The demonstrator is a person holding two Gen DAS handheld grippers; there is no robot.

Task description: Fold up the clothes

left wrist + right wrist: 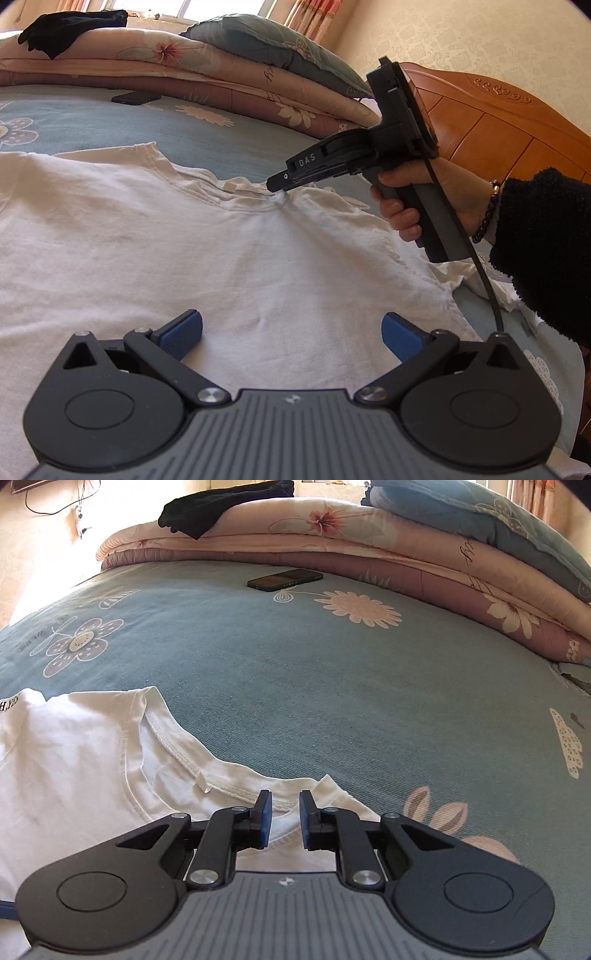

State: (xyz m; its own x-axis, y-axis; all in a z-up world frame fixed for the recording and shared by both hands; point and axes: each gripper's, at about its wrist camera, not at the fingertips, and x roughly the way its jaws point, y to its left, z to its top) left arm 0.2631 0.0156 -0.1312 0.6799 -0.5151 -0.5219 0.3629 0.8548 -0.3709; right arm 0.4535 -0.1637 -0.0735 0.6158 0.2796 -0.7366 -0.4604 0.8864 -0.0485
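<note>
Blue floral bedspread [295, 672] under a white T-shirt [184, 251] — right gripper [285, 819] narrowly parted at its collar, holding nothing; left gripper [291, 336] wide over its chest — should pinch shoulders evenly.

This is a bedroom in a home. A bed [258, 657] with a blue flowered sheet fills both views, and a carved wooden headboard [491, 122] stands at its end. Folded floral quilts [369, 542] are stacked along the far side with a blue pillow [273, 40] on top. Patterned wallpaper [480, 33], a sunlit window [155, 5] with pink curtains [314, 14] and a phone [284, 579] lying on the sheet fit a lived-in room.
</note>
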